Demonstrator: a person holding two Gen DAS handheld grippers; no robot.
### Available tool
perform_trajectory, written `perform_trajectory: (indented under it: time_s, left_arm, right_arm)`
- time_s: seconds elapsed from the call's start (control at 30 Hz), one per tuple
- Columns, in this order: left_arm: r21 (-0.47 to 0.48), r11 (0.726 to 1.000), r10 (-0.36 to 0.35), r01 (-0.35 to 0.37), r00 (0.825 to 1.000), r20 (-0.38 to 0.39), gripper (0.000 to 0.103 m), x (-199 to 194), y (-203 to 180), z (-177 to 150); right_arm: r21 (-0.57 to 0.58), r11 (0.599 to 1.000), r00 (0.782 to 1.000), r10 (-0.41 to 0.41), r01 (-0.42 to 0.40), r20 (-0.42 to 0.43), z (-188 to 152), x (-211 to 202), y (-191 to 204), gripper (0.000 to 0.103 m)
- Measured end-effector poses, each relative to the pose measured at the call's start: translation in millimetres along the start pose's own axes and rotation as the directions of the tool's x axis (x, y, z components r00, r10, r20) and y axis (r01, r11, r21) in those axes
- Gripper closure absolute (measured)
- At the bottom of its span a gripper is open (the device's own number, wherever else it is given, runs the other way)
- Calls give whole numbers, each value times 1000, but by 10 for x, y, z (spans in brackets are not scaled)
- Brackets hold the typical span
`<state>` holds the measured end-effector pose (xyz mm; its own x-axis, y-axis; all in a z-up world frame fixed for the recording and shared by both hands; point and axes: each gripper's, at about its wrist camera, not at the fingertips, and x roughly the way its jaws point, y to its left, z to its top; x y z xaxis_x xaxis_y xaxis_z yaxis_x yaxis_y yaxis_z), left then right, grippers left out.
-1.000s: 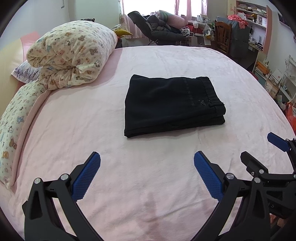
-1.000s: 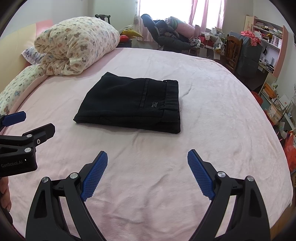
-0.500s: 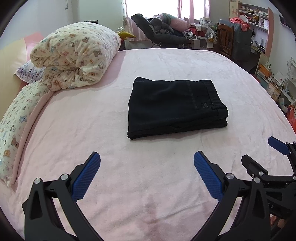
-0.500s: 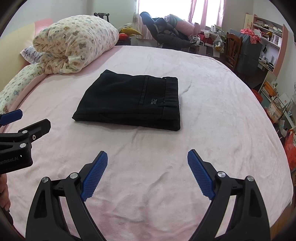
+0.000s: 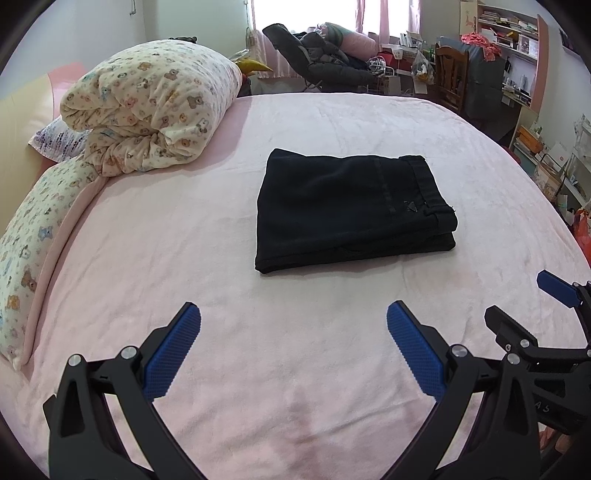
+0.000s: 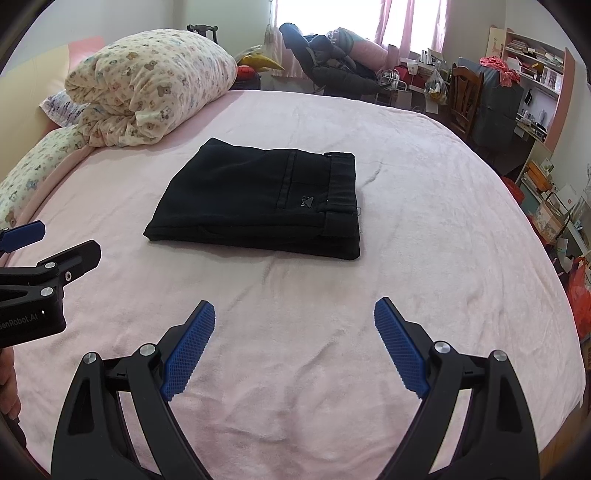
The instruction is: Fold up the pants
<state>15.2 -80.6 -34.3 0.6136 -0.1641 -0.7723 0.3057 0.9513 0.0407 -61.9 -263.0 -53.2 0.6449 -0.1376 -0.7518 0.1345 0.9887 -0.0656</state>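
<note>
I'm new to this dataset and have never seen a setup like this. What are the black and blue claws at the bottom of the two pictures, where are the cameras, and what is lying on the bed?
The claws are two hand-held grippers, one in each of a person's hands; no robot arm is involved. Each carries a wide-angle camera that looks forward along its two blue-padded fingers. One picture comes from the left gripper, the other from the right gripper; each also catches the other at its edge. Both stand open and hold nothing. On the pink bed cover lie black pants, folded into a neat rectangle. A rolled quilt with a bear print sits at the bed's far left corner. Behind the bed are a reclining chair and shelves.
</note>
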Motion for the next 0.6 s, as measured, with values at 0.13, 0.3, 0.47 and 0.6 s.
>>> perform_trajectory:
  time_s: [0.13, 0.3, 0.47, 0.6]
  left_arm:
    - [7, 1000, -6, 6, 1000, -5, 2, 8, -3, 4]
    - [17, 1000, -8, 8, 1000, -8, 2, 18, -13, -1]
    - [14, 1000, -8, 8, 1000, -11, 2, 25, -16, -4]
    - [13, 1000, -8, 8, 1000, -17, 2, 36, -10, -14]
  right_arm:
    - [2, 1000, 1000, 1, -1, -1, -3, 4, -6, 13]
    - [1, 1000, 1000, 3, -3, 1, -7, 3, 6, 13]
    - [1, 1000, 1000, 3, -3, 1, -6, 3, 4, 13]
    - [0, 1000, 1000, 3, -3, 1, -6, 3, 3, 13]
